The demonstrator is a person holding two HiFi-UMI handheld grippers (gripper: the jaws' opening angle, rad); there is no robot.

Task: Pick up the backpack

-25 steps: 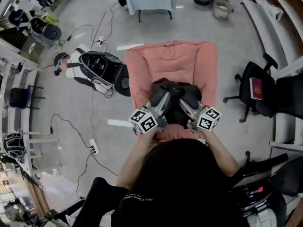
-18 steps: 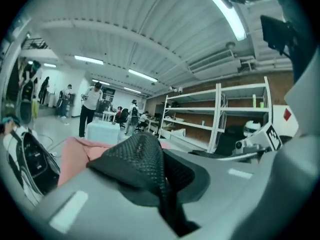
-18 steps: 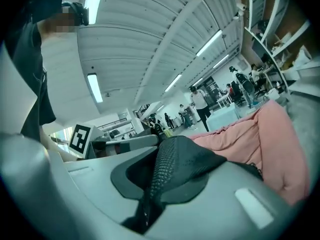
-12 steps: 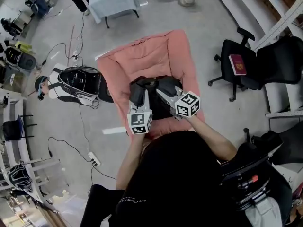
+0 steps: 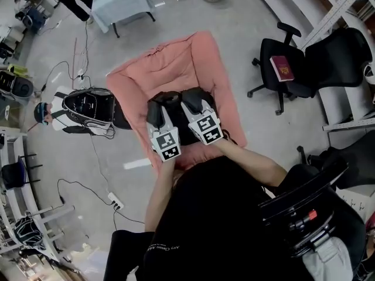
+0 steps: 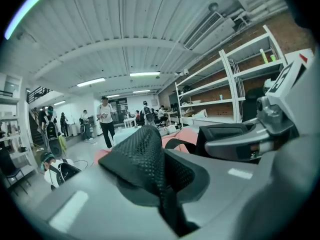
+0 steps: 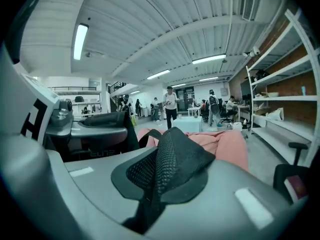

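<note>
The salmon-pink padded floor cushion point(image 5: 170, 69) is carrying the black fabric backpack point(image 5: 177, 119) near its near edge. The left gripper point(image 5: 157, 115) and right gripper point(image 5: 192, 107) are each clamping narrowly on a black mesh shoulder strap point(image 6: 142, 156), presumably so the lift stays balanced.

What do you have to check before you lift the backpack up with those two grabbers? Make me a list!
1. Left gripper has a hold: its jaws are shut on a mesh strap. Ok.
2. Right gripper has a hold: its jaws are shut on the other mesh strap. Ok.
3. Nothing piled on the backpack: it lies on the pink cushion with only the grippers over it. Ok.
4. Zips closed so nothing falls out: cannot tell.
5. Nobody in the way: the walking person is far across the room. Ok.
</note>
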